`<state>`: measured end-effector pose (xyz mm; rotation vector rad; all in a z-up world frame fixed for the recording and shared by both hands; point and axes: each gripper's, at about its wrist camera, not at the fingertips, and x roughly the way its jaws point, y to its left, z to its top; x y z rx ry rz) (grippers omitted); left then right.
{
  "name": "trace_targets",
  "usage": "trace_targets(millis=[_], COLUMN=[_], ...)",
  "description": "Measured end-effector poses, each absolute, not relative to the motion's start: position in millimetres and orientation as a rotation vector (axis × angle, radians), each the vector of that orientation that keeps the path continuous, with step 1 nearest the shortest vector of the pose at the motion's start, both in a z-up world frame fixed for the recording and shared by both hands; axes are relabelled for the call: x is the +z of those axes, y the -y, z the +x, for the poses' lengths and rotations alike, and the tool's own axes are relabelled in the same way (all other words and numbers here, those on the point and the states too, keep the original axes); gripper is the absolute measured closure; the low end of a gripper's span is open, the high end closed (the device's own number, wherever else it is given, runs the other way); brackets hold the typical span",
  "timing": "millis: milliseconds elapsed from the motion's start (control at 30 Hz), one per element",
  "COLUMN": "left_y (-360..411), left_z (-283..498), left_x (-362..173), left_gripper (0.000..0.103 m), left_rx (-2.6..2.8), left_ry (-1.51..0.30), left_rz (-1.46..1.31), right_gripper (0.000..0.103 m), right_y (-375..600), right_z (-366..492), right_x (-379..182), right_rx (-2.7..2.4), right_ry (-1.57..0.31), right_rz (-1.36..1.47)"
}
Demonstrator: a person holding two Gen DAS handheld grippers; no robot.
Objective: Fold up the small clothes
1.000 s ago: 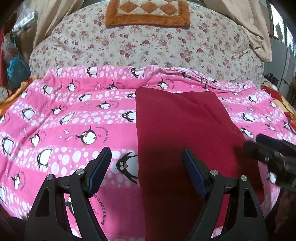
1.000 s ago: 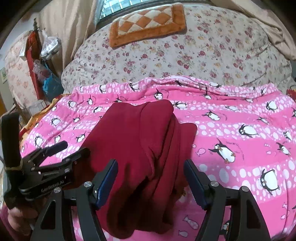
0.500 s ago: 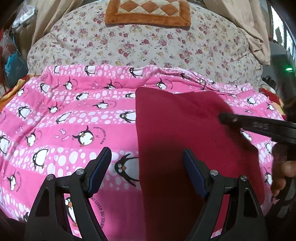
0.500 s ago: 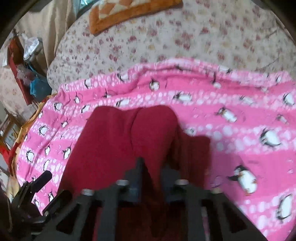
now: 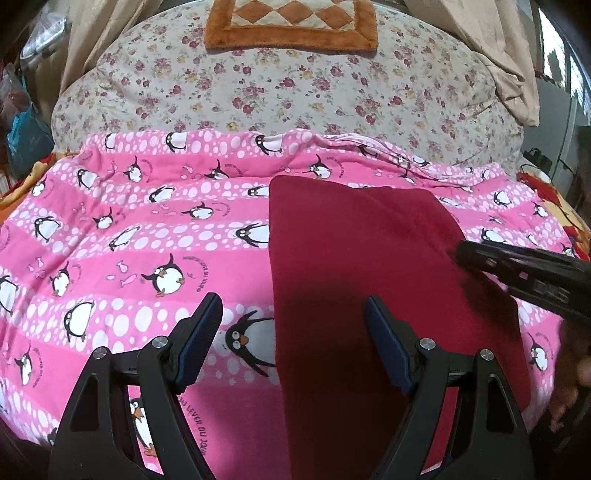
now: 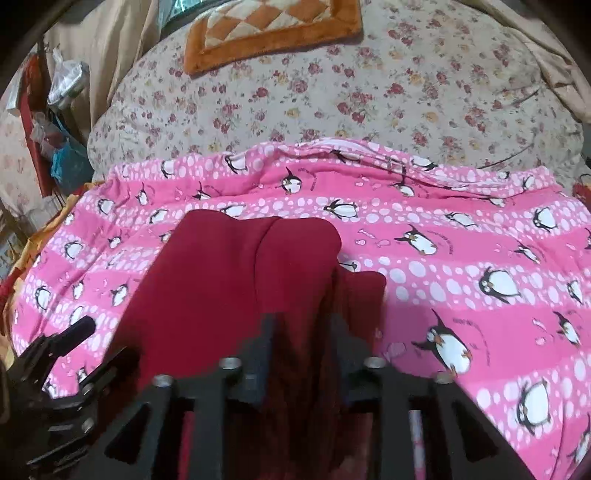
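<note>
A dark red garment (image 5: 354, 266) of soft, matte, fleece-like cloth lies on a bed spread with a pink blanket (image 5: 122, 236) printed with black-and-white penguins and white dots in stripes. Seen from the left wrist, the garment is a long, smooth-surfaced panel with a straight left edge and a squared far corner, running from the middle of the blanket toward the near edge. From the right wrist it looks bulkier: its far end forms two rounded lobes with a seam or fold line between them, and a smaller layer juts out on the right side.

The left tool (image 5: 291, 332) hangs above the blanket with its jaws wide apart and nothing between them; its blue-padded fingers (image 5: 201, 332) frame the garment's left edge and a printed penguin. Its frame is black plastic with silver bolts.

The right tool (image 6: 303, 339) is over the near part of the garment, its jaws narrow and opening, with a raised fold of red cloth standing between them; the picture is blurred there, so I cannot tell whether the pads touch the cloth. In the left-wrist view this tool reaches in from the right over the garment's right edge, with part of a hand (image 5: 570, 373) beneath it.

Beyond the blanket lies a puffy cream quilt (image 5: 295, 88) with small red and yellow flowers, and on it an orange plush cushion (image 5: 291, 26) with a diamond checker pattern.
</note>
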<state>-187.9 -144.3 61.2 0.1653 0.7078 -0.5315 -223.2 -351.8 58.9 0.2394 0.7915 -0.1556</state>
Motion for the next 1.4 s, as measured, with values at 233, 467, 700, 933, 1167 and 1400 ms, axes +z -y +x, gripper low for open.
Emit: trace_targets(millis=[233,467,700,933,1167,1400], left_y=[140,135,132,130,128,127], left_z=[-190,-189,-187,-184,-182,-183], left_x=[66,66,65,65,65,65], left_gripper=[0.023,0.023,0.023,0.023,0.023,0.023], left_rx=[-0.502,-0.497,-0.492,-0.483,-0.474,-0.473], left_ry=[-0.694,-0.708,-0.713,-0.715,-0.721,-0.721], left_rz=[0.186,0.167,0.159,0.148,0.135,0.134], right_gripper=[0.057,0.044,0.029,0.029,0.021,0.021], right_y=[333,309,302,301,307,307], right_z=[-259,-273,-273,-271,-275,-273], right_x=[66,73,74,68,72,70], right_rx=[-0.139,-0.140,-0.167,-0.159,-0.159,-0.164], right_ry=[-0.751,-0.677,-0.652,-0.668,-0.641,-0.659], right_rz=[0.235,0.141,0.093,0.097,0.132,0.135])
